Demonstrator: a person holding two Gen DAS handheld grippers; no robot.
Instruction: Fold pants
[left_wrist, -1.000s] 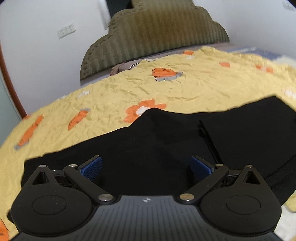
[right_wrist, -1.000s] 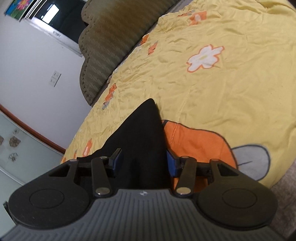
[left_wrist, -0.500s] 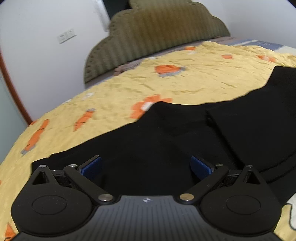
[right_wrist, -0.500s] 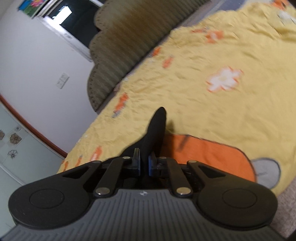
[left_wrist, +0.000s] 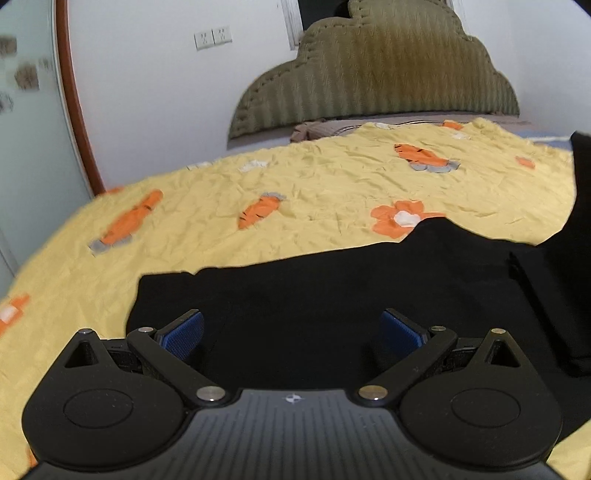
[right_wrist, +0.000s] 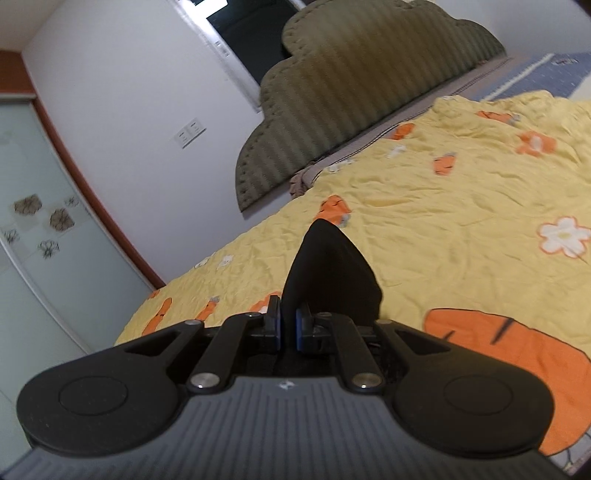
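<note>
left gripper (left_wrist: 291, 330) spread wide over black pants (left_wrist: 332, 295) mid-frame, right gripper (right_wrist: 288, 328) pinching pants corner (right_wrist: 328, 269), yellow bedspread (left_wrist: 295, 192) behind

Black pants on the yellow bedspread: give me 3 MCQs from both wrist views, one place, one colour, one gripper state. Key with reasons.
1. Where do the black fabric pants lie?
A. On the yellow carrot-print bedspread
B. On a wooden floor
C. Draped over the olive-green padded headboard

2. What colour are the pads on the left gripper?
A. Red
B. Blue
C. White

3. How does the right gripper stand?
A. Wide open above bare sheet
B. Shut on nothing
C. Shut on a peak of the pants cloth

Key:
1 A: the left wrist view shows the pants spread flat with yellow sheet around them.
2 B: both pads show blue at the tips of the open black fingers.
3 C: in the right wrist view the pads nearly meet, with black cloth rising from between them.
</note>
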